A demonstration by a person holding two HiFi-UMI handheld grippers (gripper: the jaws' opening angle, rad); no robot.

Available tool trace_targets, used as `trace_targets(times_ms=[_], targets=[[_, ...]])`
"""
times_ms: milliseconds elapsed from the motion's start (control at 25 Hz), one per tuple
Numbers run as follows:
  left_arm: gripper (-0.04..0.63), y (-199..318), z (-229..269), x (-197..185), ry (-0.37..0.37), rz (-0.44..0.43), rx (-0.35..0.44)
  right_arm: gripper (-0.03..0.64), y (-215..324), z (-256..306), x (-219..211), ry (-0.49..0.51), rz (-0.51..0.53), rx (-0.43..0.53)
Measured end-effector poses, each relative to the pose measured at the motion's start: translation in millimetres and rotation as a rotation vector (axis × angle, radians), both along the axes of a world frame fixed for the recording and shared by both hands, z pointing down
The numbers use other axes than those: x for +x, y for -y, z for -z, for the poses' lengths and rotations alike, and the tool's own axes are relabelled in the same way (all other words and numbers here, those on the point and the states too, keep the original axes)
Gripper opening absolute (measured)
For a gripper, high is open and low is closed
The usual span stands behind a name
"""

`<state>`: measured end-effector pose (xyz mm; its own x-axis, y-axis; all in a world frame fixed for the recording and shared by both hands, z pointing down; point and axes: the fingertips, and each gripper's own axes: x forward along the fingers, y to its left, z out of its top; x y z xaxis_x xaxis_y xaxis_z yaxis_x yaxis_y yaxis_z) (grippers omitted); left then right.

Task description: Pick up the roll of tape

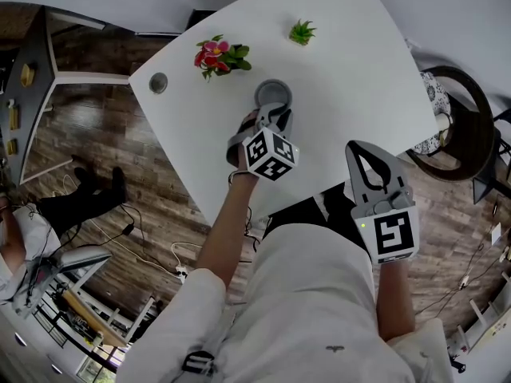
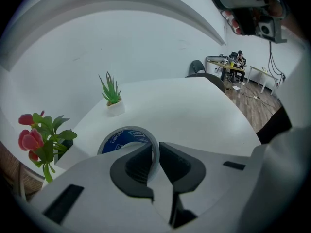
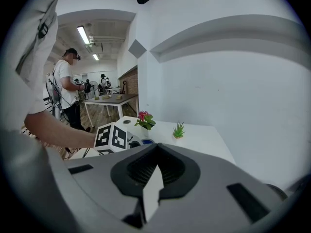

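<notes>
Left gripper [image 2: 156,148] straddles the near wall of the roll of tape [image 2: 120,138] lying flat on the white table [image 2: 194,110], jaws pinching that wall, so I'd squeeze firm and lift straight up; right gripper [image 3: 154,154] sits idle, jaws pressed together on nothing.
</notes>
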<state>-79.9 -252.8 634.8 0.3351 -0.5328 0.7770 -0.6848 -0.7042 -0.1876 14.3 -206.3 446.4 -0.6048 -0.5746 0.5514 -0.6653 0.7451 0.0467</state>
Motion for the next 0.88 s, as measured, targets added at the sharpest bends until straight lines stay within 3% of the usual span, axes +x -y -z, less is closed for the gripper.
trace_targets(times_ms=[880], targets=[[0.057,-62.8,22.1,29.4,0.097,0.106,0.008,0.006,-32.5,21.1,35.6,0.092,0.149,0.042]])
